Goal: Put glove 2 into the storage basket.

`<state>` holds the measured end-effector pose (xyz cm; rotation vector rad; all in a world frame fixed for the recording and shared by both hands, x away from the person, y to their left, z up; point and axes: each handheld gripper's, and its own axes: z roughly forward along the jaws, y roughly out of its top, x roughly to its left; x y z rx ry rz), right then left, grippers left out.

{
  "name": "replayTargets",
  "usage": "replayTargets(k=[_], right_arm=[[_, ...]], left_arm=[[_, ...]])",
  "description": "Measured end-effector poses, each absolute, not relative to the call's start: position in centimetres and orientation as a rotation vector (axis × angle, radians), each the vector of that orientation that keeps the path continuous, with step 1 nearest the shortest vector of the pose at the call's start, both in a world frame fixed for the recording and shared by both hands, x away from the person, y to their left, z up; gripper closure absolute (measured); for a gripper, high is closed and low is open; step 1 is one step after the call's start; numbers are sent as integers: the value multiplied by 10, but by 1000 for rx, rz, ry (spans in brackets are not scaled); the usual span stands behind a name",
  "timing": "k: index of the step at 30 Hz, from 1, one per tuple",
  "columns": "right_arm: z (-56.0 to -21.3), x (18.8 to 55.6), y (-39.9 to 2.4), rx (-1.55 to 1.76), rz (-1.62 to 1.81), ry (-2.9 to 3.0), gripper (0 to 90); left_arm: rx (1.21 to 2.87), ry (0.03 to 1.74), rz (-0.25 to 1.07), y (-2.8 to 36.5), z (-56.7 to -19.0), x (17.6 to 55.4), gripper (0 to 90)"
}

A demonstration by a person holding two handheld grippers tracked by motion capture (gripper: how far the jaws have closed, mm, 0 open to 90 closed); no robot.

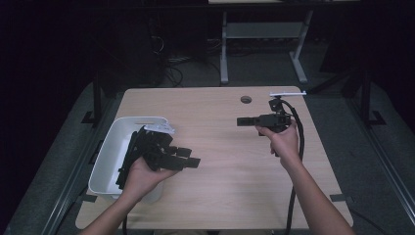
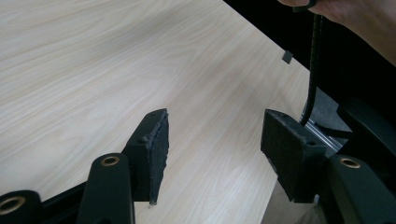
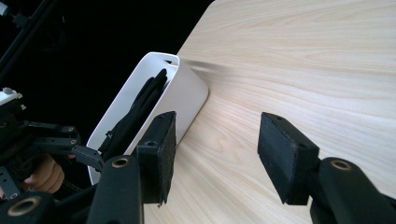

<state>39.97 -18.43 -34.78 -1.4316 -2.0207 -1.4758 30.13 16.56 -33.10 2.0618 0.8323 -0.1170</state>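
My left gripper (image 1: 191,157) sits beside the white bin (image 1: 105,152) at the table's left and points right across the wood. In the left gripper view its jaws (image 2: 215,126) are open, with bare table between the pads. My right gripper (image 1: 240,121) is held over the right half of the table and points left. In the right gripper view it (image 3: 217,128) is open too, with nothing between its pads. That view also has the bin (image 3: 187,93), several black pieces (image 3: 140,107) standing in it, and the left gripper (image 3: 70,144) in its hand.
The light wooden table (image 1: 230,166) has a round hole (image 1: 246,99) near its back edge and a small white piece (image 1: 288,93) at the back right corner. The right gripper's cable (image 2: 314,60) hangs past the table's edge. A desk frame stands on the dark floor behind.
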Motion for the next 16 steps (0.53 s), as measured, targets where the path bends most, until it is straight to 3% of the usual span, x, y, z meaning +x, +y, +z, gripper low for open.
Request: replayTargets(k=[16], right_arm=[[-362,379,-234,-1534,-1475,-1989,453]], left_arm=[[2080,781,-170,129,-345,295,365]])
